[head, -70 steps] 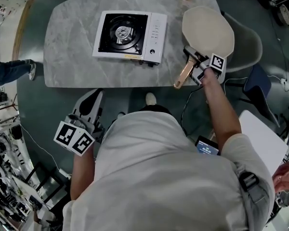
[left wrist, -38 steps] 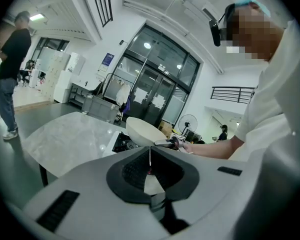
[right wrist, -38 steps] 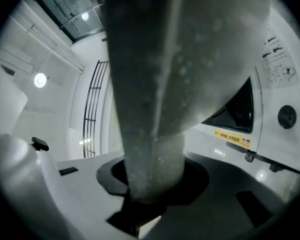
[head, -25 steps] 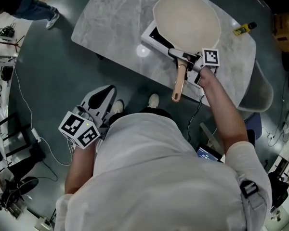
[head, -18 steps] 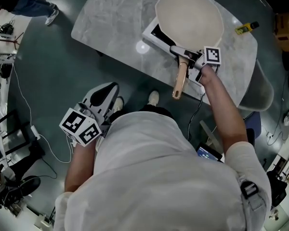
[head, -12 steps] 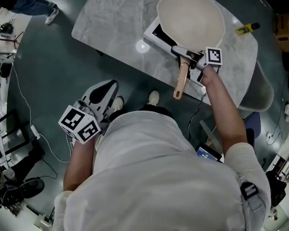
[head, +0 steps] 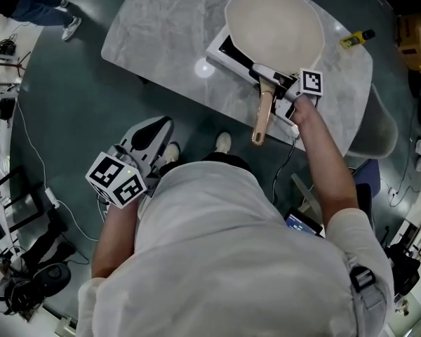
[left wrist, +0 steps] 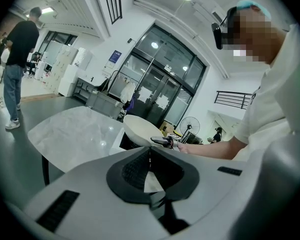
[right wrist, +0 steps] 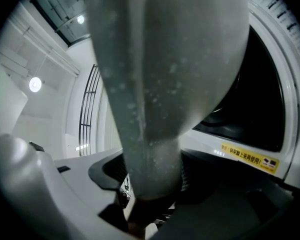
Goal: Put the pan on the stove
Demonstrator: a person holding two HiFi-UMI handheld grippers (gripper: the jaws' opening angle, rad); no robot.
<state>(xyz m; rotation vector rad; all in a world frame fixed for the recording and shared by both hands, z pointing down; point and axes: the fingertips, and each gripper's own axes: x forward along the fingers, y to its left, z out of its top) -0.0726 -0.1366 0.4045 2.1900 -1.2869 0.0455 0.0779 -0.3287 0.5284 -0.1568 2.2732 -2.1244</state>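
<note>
Your left gripper (head: 154,126) hangs low at your side over the floor, its jaws together with nothing between them. The pan (head: 274,21) sits on the stove (head: 214,53) on the grey table (head: 161,41), with its handle (head: 262,114) pointing back toward you and the wooden end reaching past the table edge. Expect the pan to be rigid and front-heavy. The bowl is wide and sits far out from the handle, so it will want to tip nose-down and twist in a narrow grip. If you take it up again, clamp close to the bowl on the grey metal neck, but that part looks smooth and may slip. The wooden part should offer more friction, though at worse leverage. Your right gripper (head: 277,83) is at that neck with its jaws opening, and the neck (right wrist: 155,109) stands between them. The bowl covers the burner entirely, so you cannot see whether it rests centred and level on the supports. The right gripper view is mostly filled by the neck and shows only a strip of the stove's front edge. A small yellow item (head: 356,39) at the table's far right is too small to identify.
</note>
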